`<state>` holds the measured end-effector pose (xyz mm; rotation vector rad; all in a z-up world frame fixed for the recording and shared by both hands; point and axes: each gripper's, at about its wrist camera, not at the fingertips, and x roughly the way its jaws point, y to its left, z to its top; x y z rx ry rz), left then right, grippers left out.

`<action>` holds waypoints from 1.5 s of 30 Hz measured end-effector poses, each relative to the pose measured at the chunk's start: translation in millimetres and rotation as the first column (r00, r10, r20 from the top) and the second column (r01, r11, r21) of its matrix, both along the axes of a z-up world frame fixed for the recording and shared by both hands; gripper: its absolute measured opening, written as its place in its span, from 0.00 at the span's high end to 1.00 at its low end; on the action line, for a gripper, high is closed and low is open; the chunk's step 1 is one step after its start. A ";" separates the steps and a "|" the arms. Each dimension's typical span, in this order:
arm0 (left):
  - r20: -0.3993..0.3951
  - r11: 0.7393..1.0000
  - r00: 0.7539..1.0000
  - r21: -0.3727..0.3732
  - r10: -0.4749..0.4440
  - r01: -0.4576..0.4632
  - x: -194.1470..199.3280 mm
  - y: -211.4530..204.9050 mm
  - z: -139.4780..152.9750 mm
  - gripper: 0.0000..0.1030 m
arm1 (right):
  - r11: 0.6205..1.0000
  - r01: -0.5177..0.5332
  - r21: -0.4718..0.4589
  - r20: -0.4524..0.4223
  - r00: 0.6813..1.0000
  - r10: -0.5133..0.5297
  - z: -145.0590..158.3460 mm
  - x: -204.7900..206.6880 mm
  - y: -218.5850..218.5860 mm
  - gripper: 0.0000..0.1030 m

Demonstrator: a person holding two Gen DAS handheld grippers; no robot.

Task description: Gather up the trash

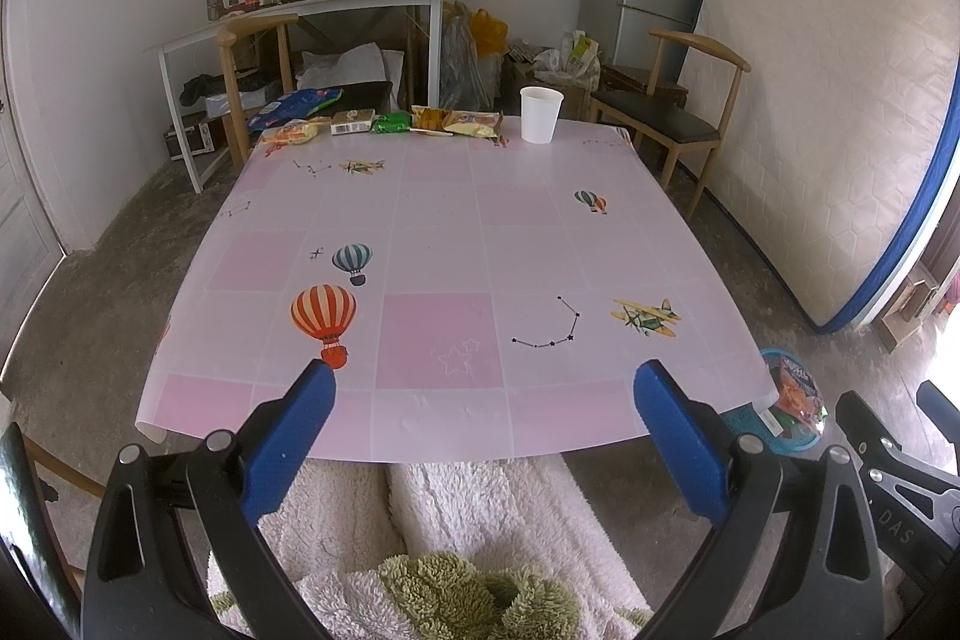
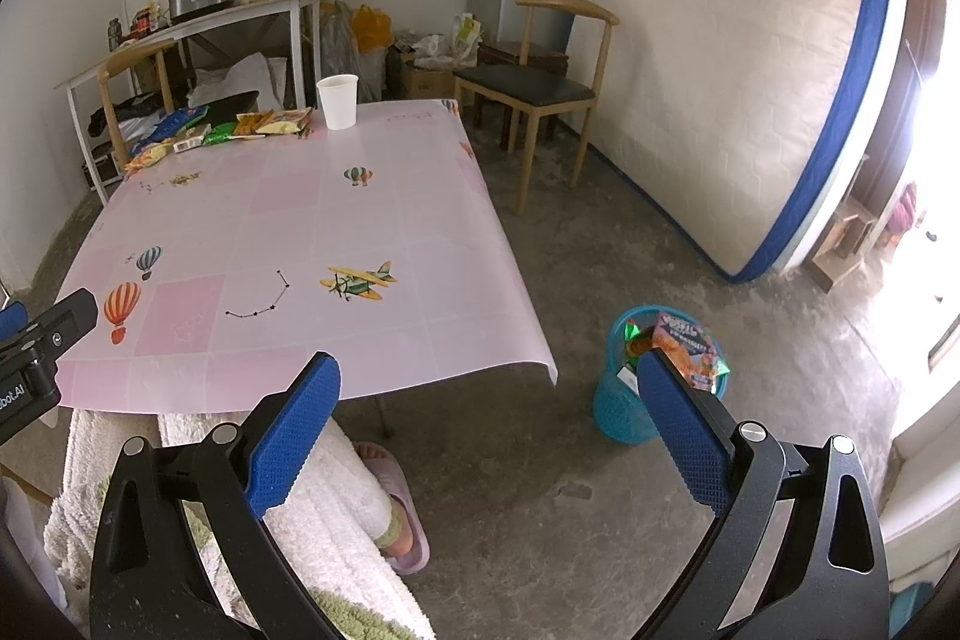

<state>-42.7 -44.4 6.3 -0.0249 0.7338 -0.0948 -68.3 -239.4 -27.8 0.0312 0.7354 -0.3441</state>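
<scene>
Pink tablecloth table [image 1: 456,220], wrappers [image 1: 384,124] lined up on far edge beside white paper cup [image 1: 541,114].
Left gripper [image 1: 483,394] and right gripper [image 2: 489,385]: both spread wide, nothing held, at near edge. Blue bin [image 2: 624,409] on floor right of table, wrappers already in it.
</scene>
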 end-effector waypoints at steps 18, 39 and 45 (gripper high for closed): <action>-0.001 1.000 1.000 0.000 -0.001 0.001 -0.3 0.0 0.3 0.05 | 1.000 -0.001 0.004 -0.002 1.000 0.001 -1.7 -1.5 -1.7 0.08; -0.002 1.000 1.000 0.001 -0.001 0.001 1.8 1.8 1.9 0.05 | 1.000 -0.004 0.004 -0.003 1.000 0.004 -0.5 -0.3 -3.5 0.07; -0.001 1.000 1.000 0.000 0.000 0.000 0.2 1.8 0.1 0.05 | 1.000 -0.006 0.004 -0.003 1.000 0.006 -1.4 -0.4 -4.2 0.07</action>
